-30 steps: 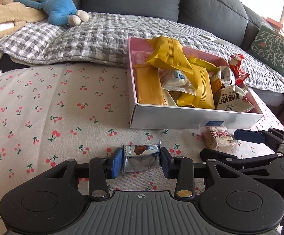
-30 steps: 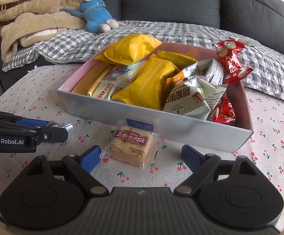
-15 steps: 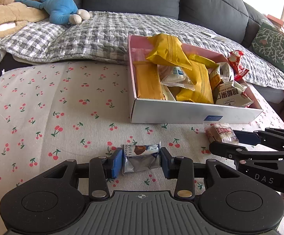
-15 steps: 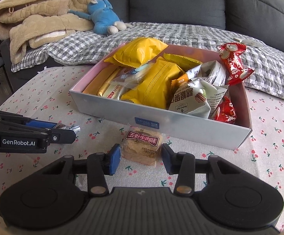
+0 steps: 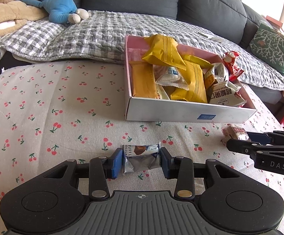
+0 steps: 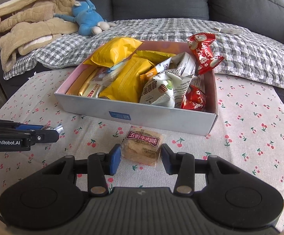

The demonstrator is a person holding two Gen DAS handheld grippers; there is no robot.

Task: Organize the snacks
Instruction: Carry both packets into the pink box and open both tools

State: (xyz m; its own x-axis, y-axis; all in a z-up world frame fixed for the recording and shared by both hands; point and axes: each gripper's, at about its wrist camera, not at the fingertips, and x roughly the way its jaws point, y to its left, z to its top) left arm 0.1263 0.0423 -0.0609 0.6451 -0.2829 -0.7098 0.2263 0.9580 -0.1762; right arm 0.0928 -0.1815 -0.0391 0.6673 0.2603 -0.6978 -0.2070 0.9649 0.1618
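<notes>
Gripping a silver truffle chocolate packet [image 5: 141, 157] in the left gripper [image 5: 140, 162], pads pressing both its ends, just above the cherry-print table [image 5: 44, 105]. Pinching a clear-wrapped beef-flavour pastry [image 6: 142, 148] in the right gripper [image 6: 141, 157], in front of the snack-filled box [image 6: 142, 115], near its white front wall.

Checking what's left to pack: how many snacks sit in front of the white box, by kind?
Silver foil truffle chocolate packet: 1
Clear-wrapped crumbly biscuit with dark red label: 1
Total: 2
</notes>
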